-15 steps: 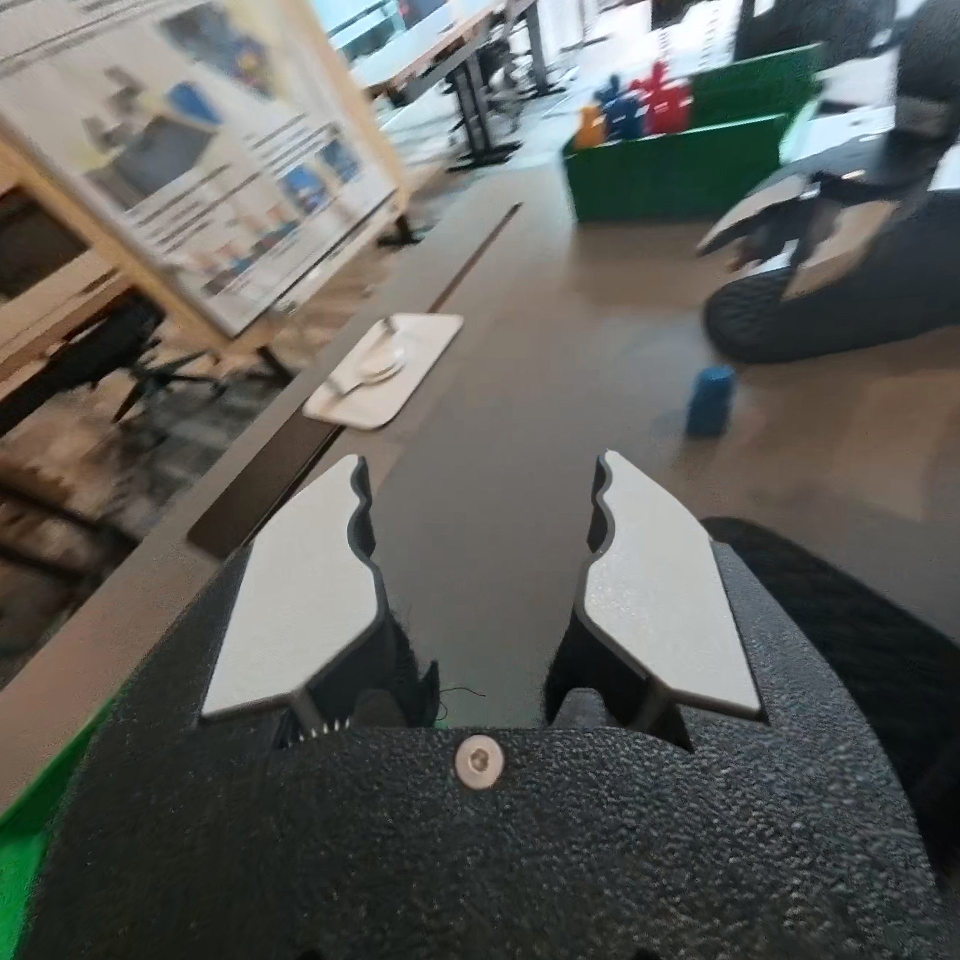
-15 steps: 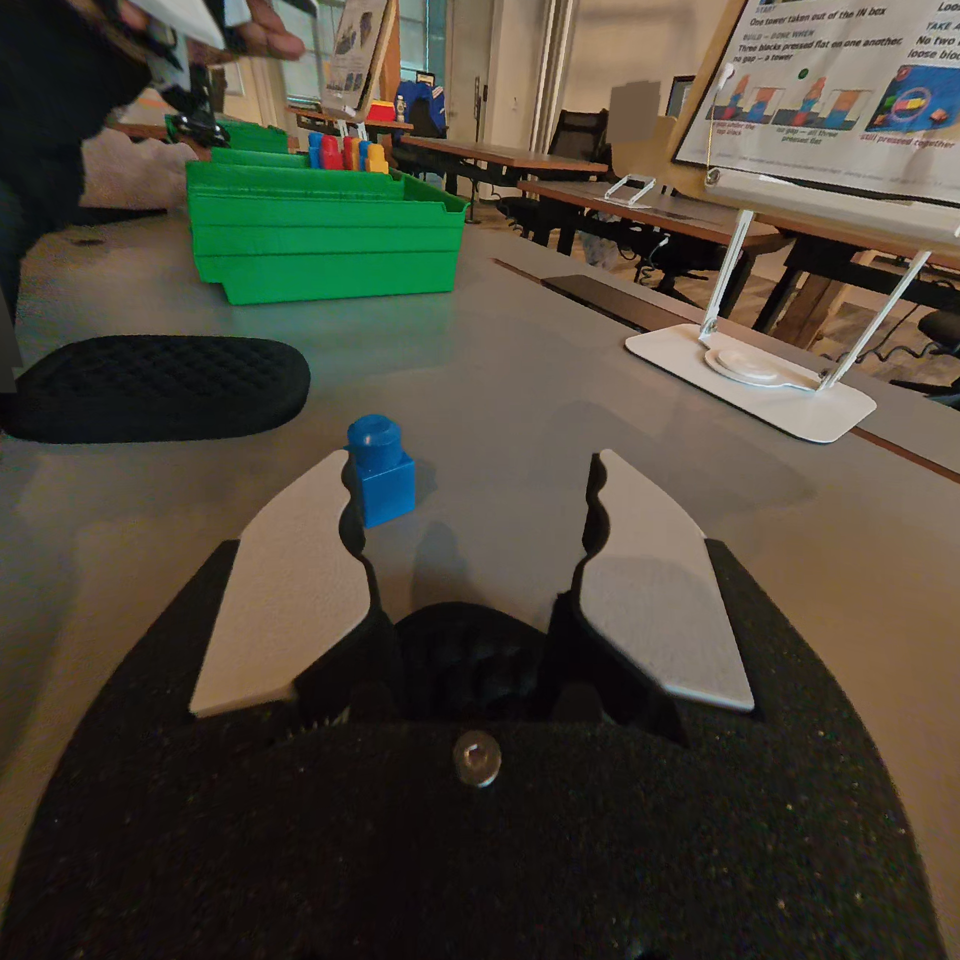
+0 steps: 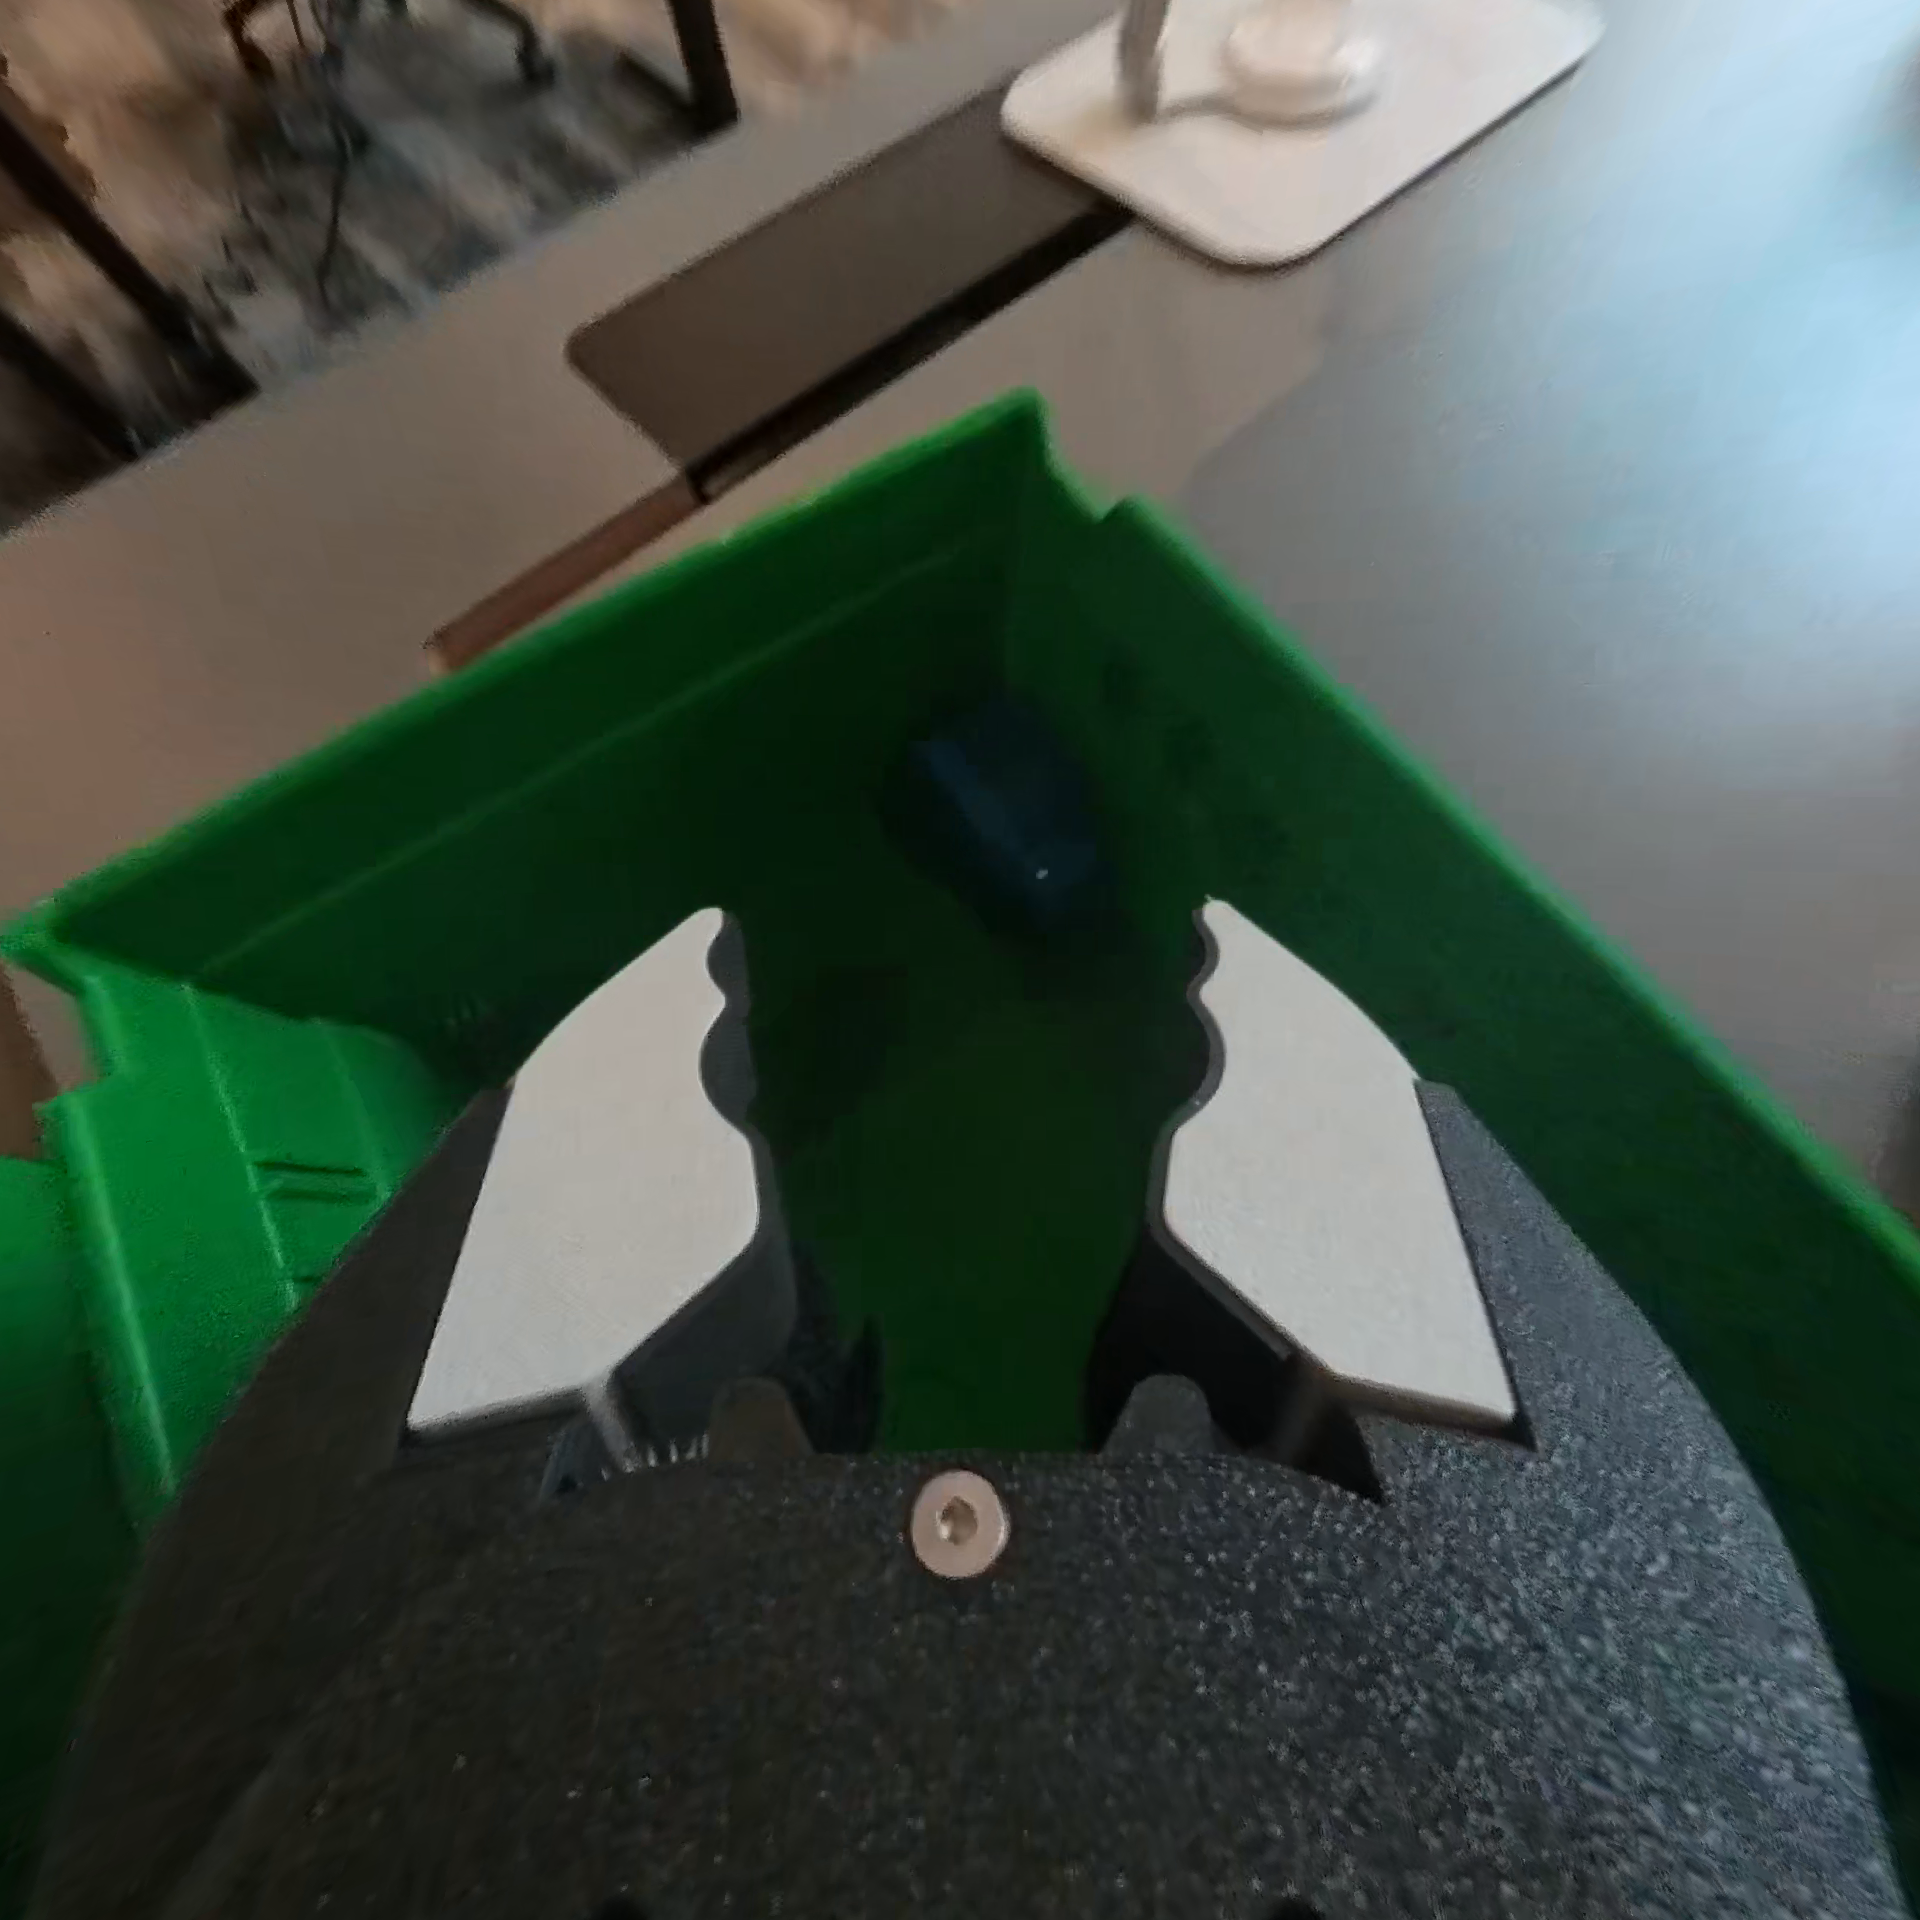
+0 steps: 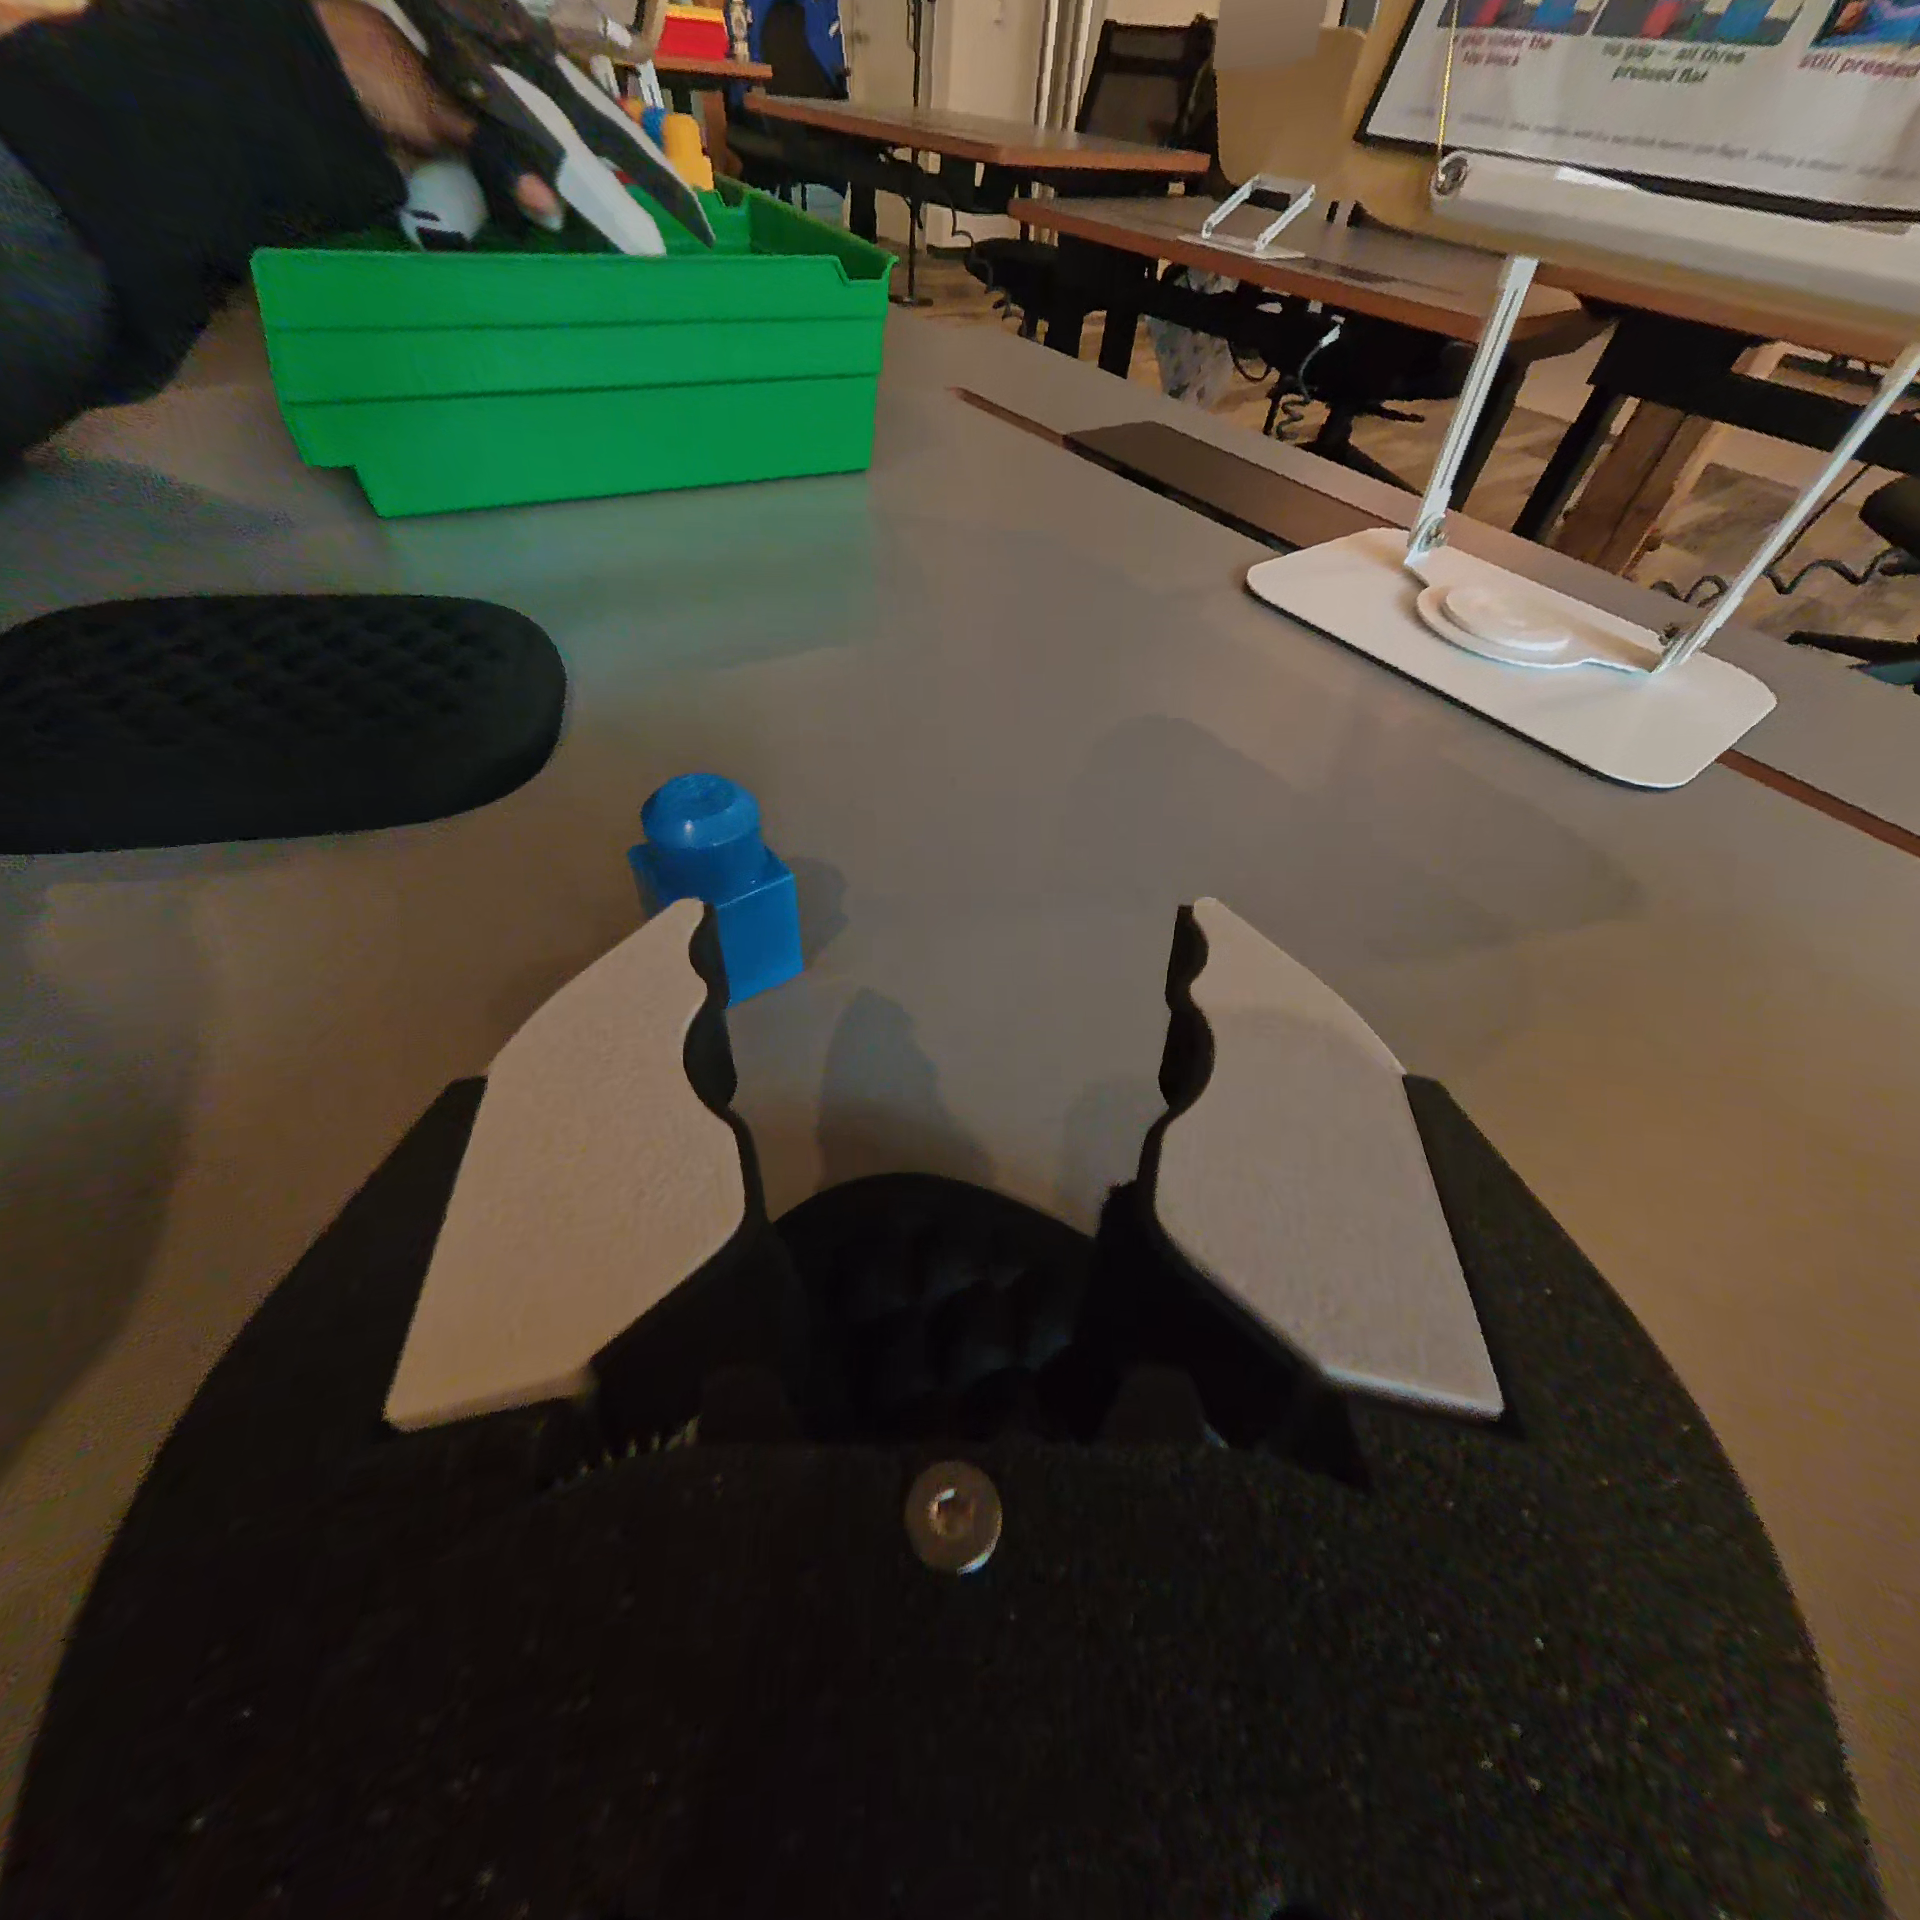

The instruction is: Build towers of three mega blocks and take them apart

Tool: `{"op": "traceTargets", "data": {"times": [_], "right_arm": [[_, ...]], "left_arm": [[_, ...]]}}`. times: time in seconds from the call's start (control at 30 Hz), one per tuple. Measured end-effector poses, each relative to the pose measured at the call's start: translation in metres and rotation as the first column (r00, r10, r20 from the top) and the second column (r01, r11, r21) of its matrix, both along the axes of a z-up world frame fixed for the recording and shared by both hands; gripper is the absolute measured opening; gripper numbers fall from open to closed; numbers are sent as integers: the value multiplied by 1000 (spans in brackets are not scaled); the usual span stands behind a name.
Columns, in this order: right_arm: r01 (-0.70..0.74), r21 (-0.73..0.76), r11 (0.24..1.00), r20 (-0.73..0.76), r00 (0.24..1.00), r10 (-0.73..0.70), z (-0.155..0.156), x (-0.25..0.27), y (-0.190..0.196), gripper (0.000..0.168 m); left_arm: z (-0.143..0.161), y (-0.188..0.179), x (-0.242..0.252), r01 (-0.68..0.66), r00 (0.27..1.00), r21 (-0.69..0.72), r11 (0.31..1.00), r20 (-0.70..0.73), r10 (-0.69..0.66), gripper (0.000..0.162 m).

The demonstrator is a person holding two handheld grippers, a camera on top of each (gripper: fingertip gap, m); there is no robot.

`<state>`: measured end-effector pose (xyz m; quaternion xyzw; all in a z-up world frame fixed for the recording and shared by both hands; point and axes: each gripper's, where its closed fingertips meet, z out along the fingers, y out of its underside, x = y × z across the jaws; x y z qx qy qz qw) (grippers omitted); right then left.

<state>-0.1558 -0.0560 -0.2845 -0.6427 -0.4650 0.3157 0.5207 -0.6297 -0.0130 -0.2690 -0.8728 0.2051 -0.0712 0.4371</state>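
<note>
Left tool [image 3: 961, 951] now over green bin [image 3: 582, 727], both tools apart, two blue blocks [image 4: 722, 883].

One printed poster, nothing else lettered.
The poster [image 4: 1662, 62], upper right of the right wrist view, carries printed lines under coloured block pictures; no other lettering shows.

— Where is the left wrist camera looking from?
— It is tilting steeply down into a corner of the green bin [image 3: 644, 727], very near it (the picture is blurring), with the desk [image 3: 1558, 499] edge and the white stand base [image 3: 1288, 145] beyond.
— And the right one?
— It is sitting low over the desk [image 4: 1039, 727], facing level across it. Both are sharing the green bin [image 4: 582, 384] and the white stand base [image 4: 1517, 665].
</note>
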Motion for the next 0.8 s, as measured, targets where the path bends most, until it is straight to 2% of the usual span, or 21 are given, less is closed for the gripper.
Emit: {"op": "traceTargets", "data": {"times": [0.1,0.23,0.43,0.8], "right_arm": [[5,-4,1000,14,1000,-5,-2,-1,1,81],[16,1,1000,7,1000,-16,-1,0,2,81],[22,13,1000,-21,1000,-21,3,3,1,79],[19,24,1000,-44,999,-18,7,4,1,78]], "left_arm": [[-24,17,-14,-68,993,-59,996,-97,62,81],[-31,29,-1,-44,983,-68,997,-181,31,81],[-49,38,12,-39,982,-111,993,-187,18,81],[-69,42,9,-94,979,-106,990,-190,73,78]]}}
